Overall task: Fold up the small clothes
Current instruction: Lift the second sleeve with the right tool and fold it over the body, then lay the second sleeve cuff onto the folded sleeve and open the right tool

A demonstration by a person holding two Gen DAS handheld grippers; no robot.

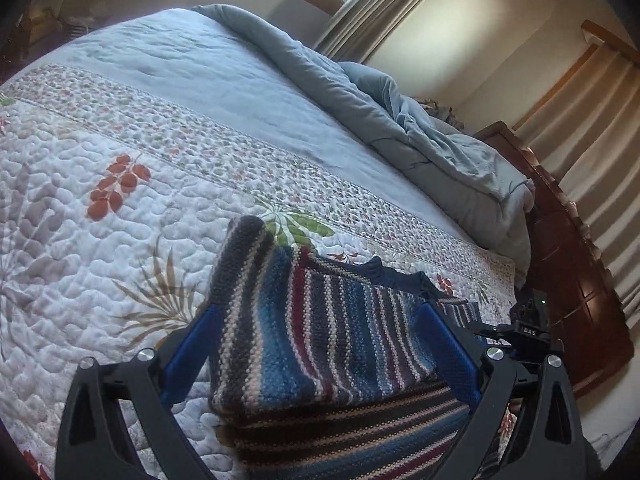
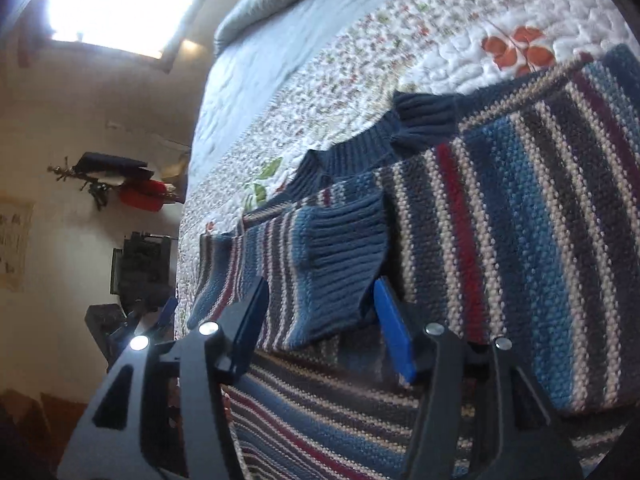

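Striped knit sweater [image 1: 320, 320] lying partly folded on the floral quilt [image 1: 100, 240] of a bed, near the quilt's lower edge. In the left wrist view a folded panel rises as a doubled layer, its stripes running away from the camera toward the rumpled blue comforter [image 1: 420, 128]; the sweater's long axis cannot be told. The left hand-held gripper [image 1: 320, 344] stands released, its blue fingers [image 1: 448, 356] spread to either side of the folded panel, with a clear gap on the left side; contact on the right cannot be told. The right wrist view alone shows the ribbed navy collar [image 2: 360, 152] and a sleeve with a ribbed cuff [image 2: 344, 260] laid across the body, cuff toward the camera. The right hand-held gripper [image 2: 320, 320] is released, fingers [image 2: 394, 336] apart on either side of that cuff without pressing it. Only the left view shows curtains [image 1: 580, 168]; only the right, a bright window [image 2: 112, 0].
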